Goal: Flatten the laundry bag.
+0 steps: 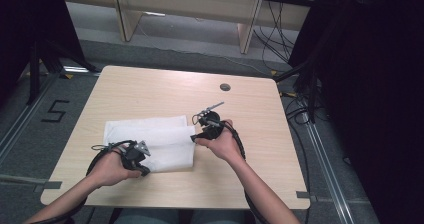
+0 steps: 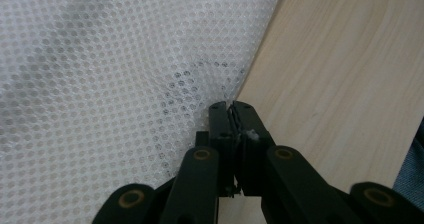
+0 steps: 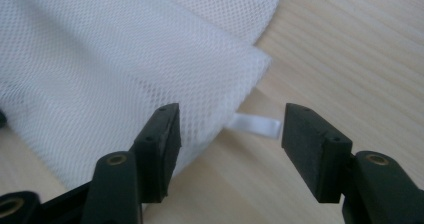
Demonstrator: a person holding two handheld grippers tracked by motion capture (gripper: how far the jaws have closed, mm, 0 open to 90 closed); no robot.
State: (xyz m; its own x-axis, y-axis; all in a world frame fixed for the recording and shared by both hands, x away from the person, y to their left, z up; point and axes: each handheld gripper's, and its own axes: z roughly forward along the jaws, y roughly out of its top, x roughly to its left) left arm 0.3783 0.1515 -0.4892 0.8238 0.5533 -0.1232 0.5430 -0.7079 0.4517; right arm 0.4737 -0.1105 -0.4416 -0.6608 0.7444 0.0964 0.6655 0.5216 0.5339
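A white mesh cloth, folded into layers, lies flat on the tabletop, a little toward seven o'clock from its middle. It looks very light and limp, an open net weave that will sag, drape and slide over the smooth wood rather than hold any shape; a pinch on a single layer would probably peel that layer away from the rest. The firmest places to take it are the doubled edges and corners, and the small white ribbon tab that sticks out from under the corner at the cloth's three o'clock side.

The left hand-held gripper sits at the cloth's near edge, at about seven o'clock of the cloth, its jaws pressed together on the mesh hem, as the left gripper view shows. The left hand lies low with the forearm coming in from the bottom edge, the gripper pointing across toward three o'clock.

The right hand-held gripper rests at the cloth's three o'clock edge with its jaws spread wide and nothing clamped; in the right gripper view the folded corner and the tab lie between the pads without touching them. The right hand is angled toward ten o'clock, wrist low over the wood.
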